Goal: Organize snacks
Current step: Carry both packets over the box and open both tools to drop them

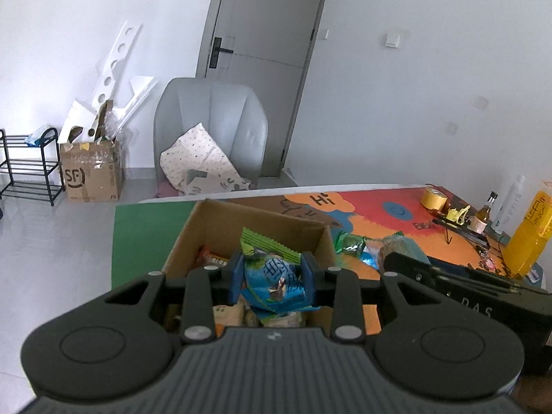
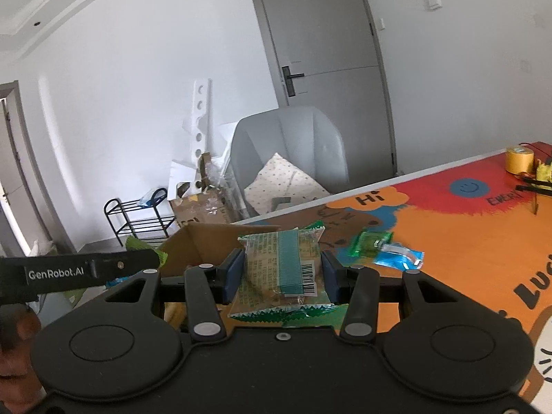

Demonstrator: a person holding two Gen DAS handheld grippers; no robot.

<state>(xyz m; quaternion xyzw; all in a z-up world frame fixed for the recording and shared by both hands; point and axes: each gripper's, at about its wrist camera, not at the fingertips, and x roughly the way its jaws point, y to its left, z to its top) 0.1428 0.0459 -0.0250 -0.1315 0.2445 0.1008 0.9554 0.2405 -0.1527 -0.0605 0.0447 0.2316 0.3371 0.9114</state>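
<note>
**Both grippers hold snack packs at the box**

Table (image 2: 483, 241), colourful printed mat; cardboard box (image 1: 214, 227) stands near its left edge on a green patch, several snacks already inside. Left gripper (image 1: 272, 276) over the box, jaws clamped on a blue-green snack pack (image 1: 276, 283). Right gripper (image 2: 281, 270) just right of the box, jaws closed on a flat biscuit pack (image 2: 279, 276), barcode side up. Loose on the mat right of the box: a green wrapper (image 2: 369, 243) and, touching it, a blue wrapper (image 2: 400, 257). Yellow tape roll (image 2: 519, 160) near the far edge.

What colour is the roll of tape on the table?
Yellow tape roll, clearest in the right wrist view.
</note>
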